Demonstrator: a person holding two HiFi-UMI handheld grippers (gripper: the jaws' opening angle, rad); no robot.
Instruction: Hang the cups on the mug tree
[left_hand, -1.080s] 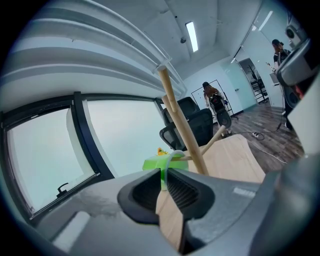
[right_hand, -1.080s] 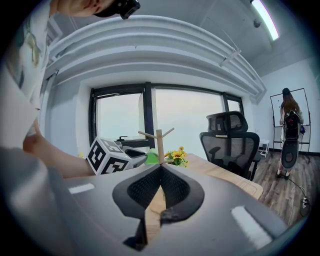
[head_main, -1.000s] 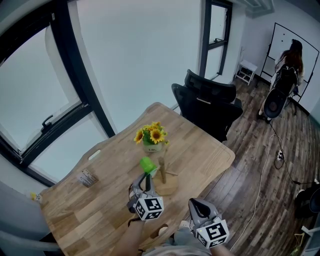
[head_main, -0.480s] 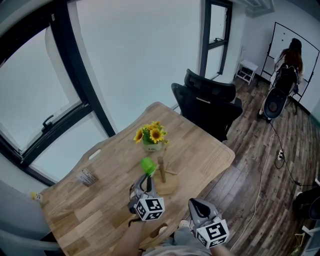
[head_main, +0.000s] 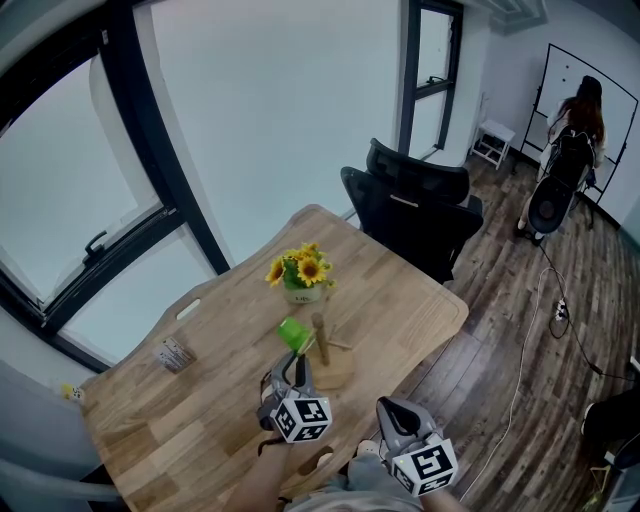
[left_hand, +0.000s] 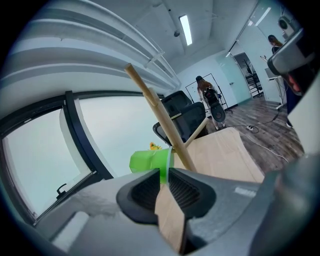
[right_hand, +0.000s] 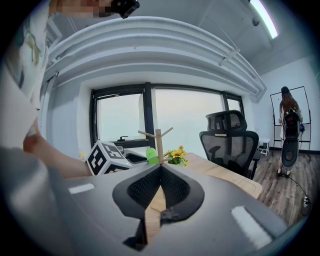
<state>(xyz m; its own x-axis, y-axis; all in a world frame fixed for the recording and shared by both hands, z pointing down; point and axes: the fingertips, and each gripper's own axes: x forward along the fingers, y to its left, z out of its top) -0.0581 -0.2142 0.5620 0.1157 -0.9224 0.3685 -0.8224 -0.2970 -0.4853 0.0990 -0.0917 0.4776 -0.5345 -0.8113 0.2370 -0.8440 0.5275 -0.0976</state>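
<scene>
The wooden mug tree (head_main: 322, 345) stands on its flat base near the table's front. A green cup (head_main: 293, 334) sits tilted against the left of the tree's post (left_hand: 160, 120). My left gripper (head_main: 297, 362) is just behind the green cup (left_hand: 147, 161), and the cup's thin handle stands between its fingertips. Its jaws have just been opening and the left gripper (left_hand: 165, 172) shows a slim gap lower down. My right gripper (head_main: 388, 410) rests at the table's front edge with its tips together and nothing in them. From the right gripper (right_hand: 160, 167) the tree (right_hand: 158, 140) shows ahead.
A pot of sunflowers (head_main: 303, 272) stands behind the tree. A small striped object (head_main: 174, 354) lies at the table's left. A black office chair (head_main: 410, 205) is at the far side. A person (head_main: 575, 130) stands far off by a whiteboard.
The green cup and the left gripper have shifted slightly down and left beside the tree's post. The right gripper has stayed where it was.
</scene>
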